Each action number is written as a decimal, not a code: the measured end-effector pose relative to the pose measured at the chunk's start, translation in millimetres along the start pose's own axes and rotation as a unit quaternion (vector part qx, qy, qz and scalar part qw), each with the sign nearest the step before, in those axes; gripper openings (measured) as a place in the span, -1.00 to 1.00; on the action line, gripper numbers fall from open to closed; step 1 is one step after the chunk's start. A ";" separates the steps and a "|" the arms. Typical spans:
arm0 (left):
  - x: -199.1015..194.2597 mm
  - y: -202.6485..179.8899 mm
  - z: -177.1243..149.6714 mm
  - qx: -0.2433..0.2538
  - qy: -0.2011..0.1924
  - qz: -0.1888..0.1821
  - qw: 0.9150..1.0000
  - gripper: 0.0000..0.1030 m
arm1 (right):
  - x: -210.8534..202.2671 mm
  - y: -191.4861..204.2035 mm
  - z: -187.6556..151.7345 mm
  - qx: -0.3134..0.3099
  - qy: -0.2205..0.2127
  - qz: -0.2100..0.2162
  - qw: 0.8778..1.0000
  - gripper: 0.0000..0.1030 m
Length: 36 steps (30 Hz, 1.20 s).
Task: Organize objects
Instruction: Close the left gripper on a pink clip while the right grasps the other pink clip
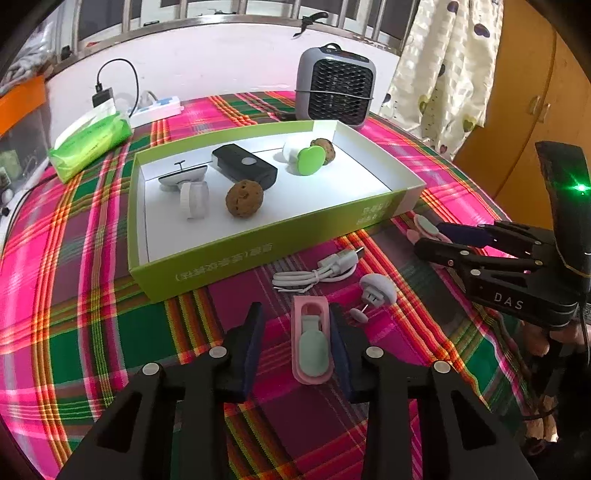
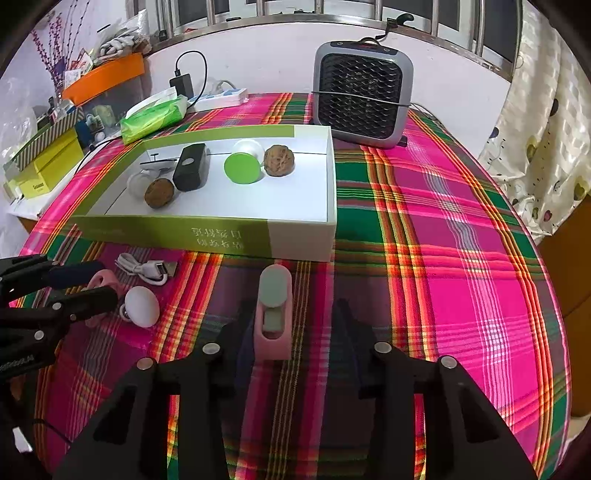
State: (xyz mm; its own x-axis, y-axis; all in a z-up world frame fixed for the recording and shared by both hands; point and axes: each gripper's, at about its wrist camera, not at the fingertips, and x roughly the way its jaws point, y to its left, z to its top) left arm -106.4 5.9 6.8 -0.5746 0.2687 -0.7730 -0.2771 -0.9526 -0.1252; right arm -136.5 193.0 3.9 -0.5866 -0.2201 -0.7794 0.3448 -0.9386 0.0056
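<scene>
left gripper (image 1: pixel 295 347): fingers wide around pink clip (image 1: pixel 310 343); mint pad on top | right gripper (image 2: pixel 291 332): fingers wide around second pink clip (image 2: pixel 274 314)

Wall: white (image 2: pixel 280 70), far behind the table.
Window: barred (image 2: pixel 332 11), above the wall.
Curtain: cream with heart print (image 1: pixel 443 74), far right.
Cabinet: orange-brown wood (image 1: pixel 535 110), right.
Table cover: pink-green plaid cloth (image 2: pixel 443 240).

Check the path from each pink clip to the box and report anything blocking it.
Nothing visible blocks either. The left gripper straddles one pink clip, with only the white cable lying on the cloth between it and the green box. The right gripper's clip faces bare cloth.
</scene>
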 end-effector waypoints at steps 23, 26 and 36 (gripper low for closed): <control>-0.2 6.9 -2.0 -0.012 -0.006 0.010 1.000 -0.70 | -1.4 -3.9 -0.6 0.012 -0.003 0.003 1.000 -0.64; -0.6 7.3 -2.2 -0.013 -0.006 0.009 1.000 -0.70 | -1.7 -4.3 -0.6 0.013 -0.003 0.004 1.000 -0.64; -0.8 7.4 -2.5 -0.013 -0.007 0.010 1.000 -0.70 | -2.3 -4.8 -0.3 0.014 -0.003 0.005 1.000 -0.64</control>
State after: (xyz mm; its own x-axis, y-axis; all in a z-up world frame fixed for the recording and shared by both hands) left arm -106.0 -1.8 5.0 -0.5901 0.2522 -0.7669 -0.2457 -0.9610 -0.1270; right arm -136.6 198.1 5.5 -0.5878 -0.2309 -0.7754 0.3295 -0.9436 0.0312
